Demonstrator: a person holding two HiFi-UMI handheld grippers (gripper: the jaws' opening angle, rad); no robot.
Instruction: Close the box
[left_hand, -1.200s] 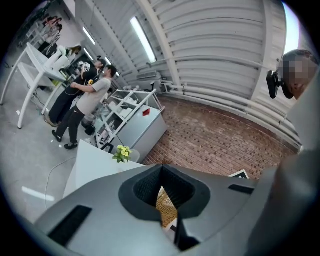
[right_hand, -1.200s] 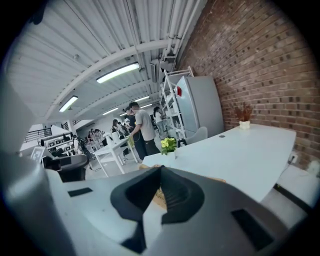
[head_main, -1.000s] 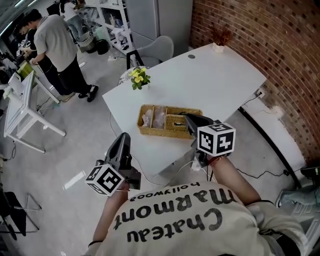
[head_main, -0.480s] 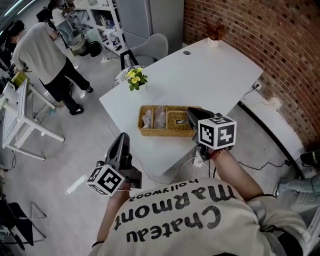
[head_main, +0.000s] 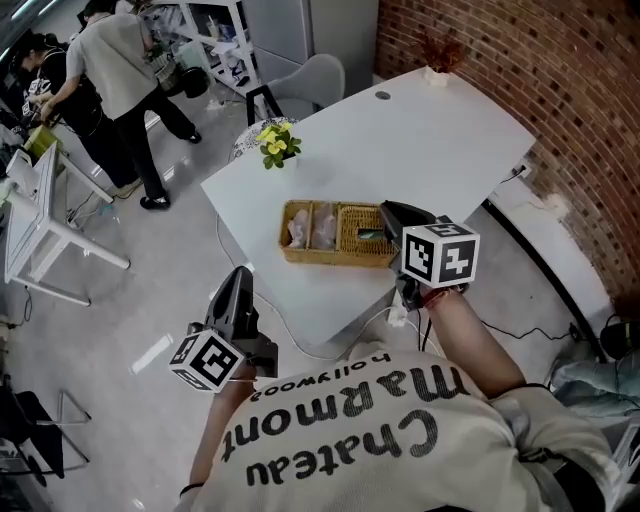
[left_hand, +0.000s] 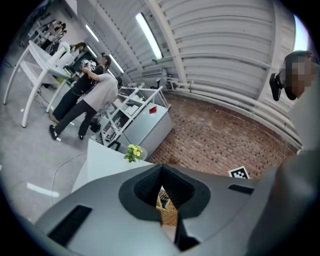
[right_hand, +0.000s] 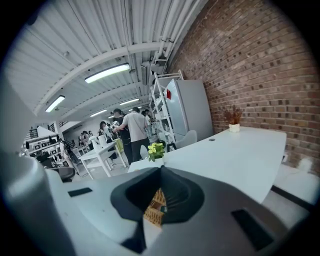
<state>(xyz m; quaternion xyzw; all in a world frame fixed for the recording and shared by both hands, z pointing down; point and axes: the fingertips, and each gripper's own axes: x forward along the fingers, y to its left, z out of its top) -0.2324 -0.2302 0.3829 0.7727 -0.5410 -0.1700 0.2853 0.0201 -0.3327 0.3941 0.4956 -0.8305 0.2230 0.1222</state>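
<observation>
A woven wicker box (head_main: 338, 236) stands open near the front edge of the white table (head_main: 420, 150), with clear packets in its left compartments and a dark item on the right. No lid can be made out. My right gripper (head_main: 387, 211) hovers at the box's right end, jaws shut and holding nothing. The left gripper (head_main: 240, 277) hangs off the table's front-left edge over the floor, also shut and holding nothing. In the left gripper view, a slice of the box (left_hand: 168, 210) shows below the closed tips of the left gripper (left_hand: 161, 167). The right gripper view shows the box (right_hand: 156, 204) under the right gripper (right_hand: 161, 169).
A pot of yellow flowers (head_main: 278, 148) stands at the table's left corner and a small plant (head_main: 438, 60) at its far corner. A grey chair (head_main: 312, 84) is behind the table, a brick wall (head_main: 560, 90) to the right. People (head_main: 118, 80) stand by white desks (head_main: 40, 215) at the back left.
The right gripper has shifted slightly along the box's right end. The left gripper has stayed put. The people at the back left have walked about.
</observation>
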